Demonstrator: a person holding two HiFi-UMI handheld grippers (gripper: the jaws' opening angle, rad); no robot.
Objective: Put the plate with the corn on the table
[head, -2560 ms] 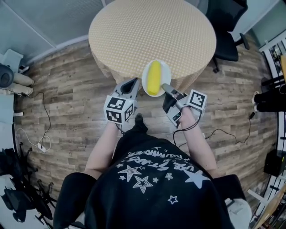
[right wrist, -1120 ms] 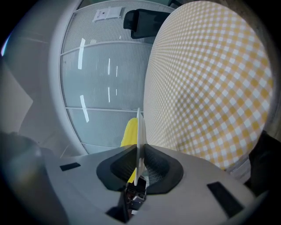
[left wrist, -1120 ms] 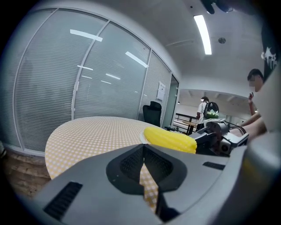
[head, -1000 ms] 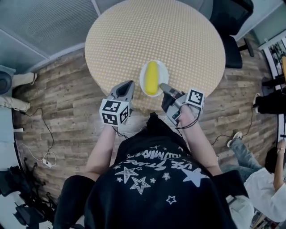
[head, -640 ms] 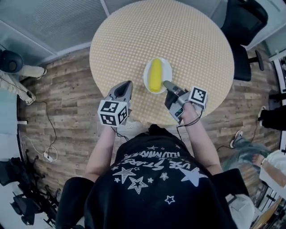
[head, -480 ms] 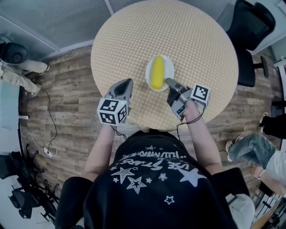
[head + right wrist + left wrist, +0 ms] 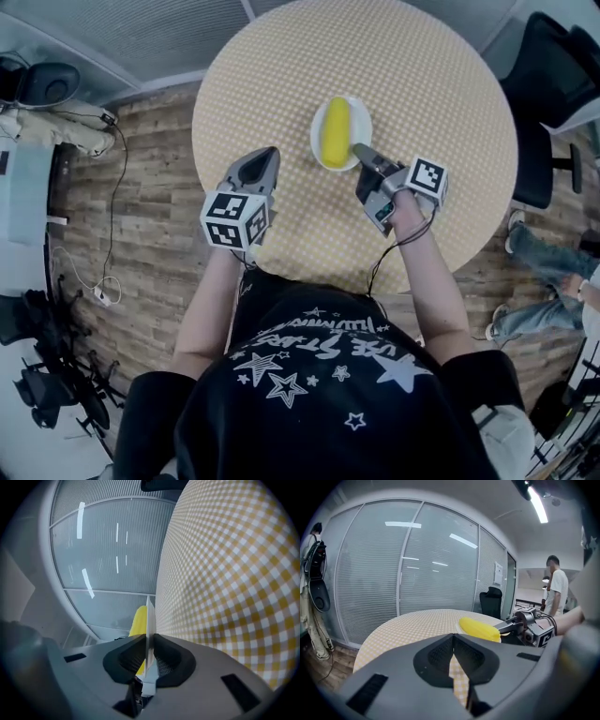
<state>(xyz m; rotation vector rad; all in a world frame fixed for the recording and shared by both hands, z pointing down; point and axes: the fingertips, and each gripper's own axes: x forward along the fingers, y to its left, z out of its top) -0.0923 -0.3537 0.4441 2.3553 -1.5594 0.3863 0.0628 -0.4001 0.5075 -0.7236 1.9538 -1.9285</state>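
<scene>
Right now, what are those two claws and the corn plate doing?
Right gripper shut on plate rim. Left gripper shut, empty. Corn on plate, over table; touchdown unclear. Nothing in the way.

We find open desk [image 7: 281, 75] on every side of the plate [image 7: 318, 141]; a chair [image 7: 562, 56] crowds its right edge.

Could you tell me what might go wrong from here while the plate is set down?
The right gripper clamps the plate by one spot on its rim only, so the plate might sag or slip out. The corn lies loose on it and could roll off onto the table if the plate tilts.
</scene>
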